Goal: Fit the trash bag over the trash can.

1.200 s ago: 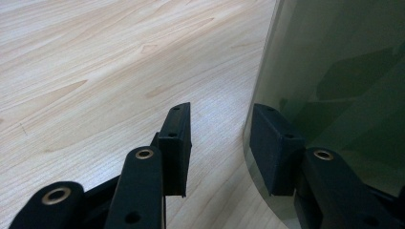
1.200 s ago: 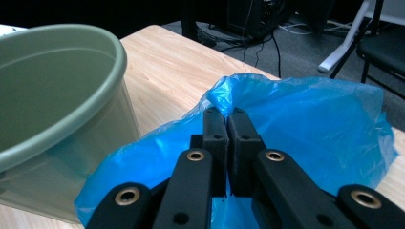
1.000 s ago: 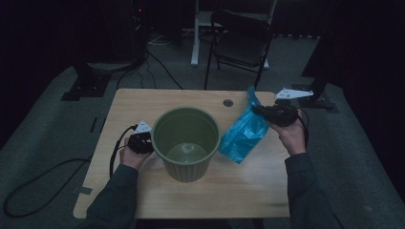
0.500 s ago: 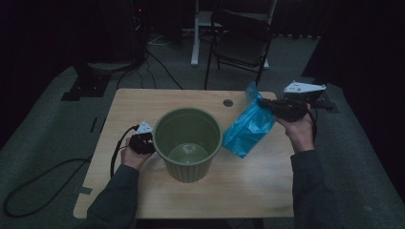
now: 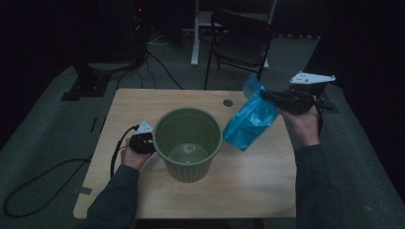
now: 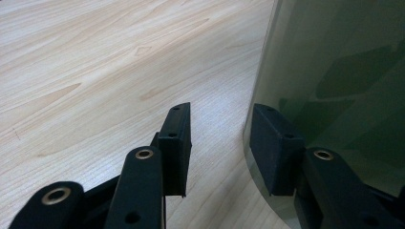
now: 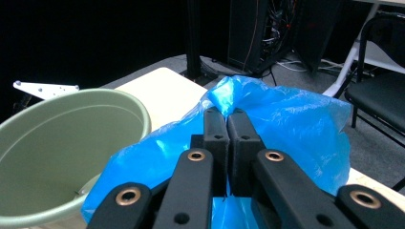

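Standing on the pale wood-grain table (image 5: 248, 186), a round, smooth olive-green plastic bin (image 5: 188, 143) tapers toward its base. The left gripper (image 6: 219, 143) rests beside it, fingers spread wide, one pad touching the glossy wall, the other over bare wood. Farther right, the right gripper (image 7: 228, 138) pinches crinkly blue plastic bag (image 5: 249, 119) film tight between closed fingers, the bag hanging above the table beside the bin's rim.

A black folding chair (image 5: 241, 36) stands beyond the wooden table (image 5: 248, 186), cables (image 5: 157, 59) trailing across the floor.
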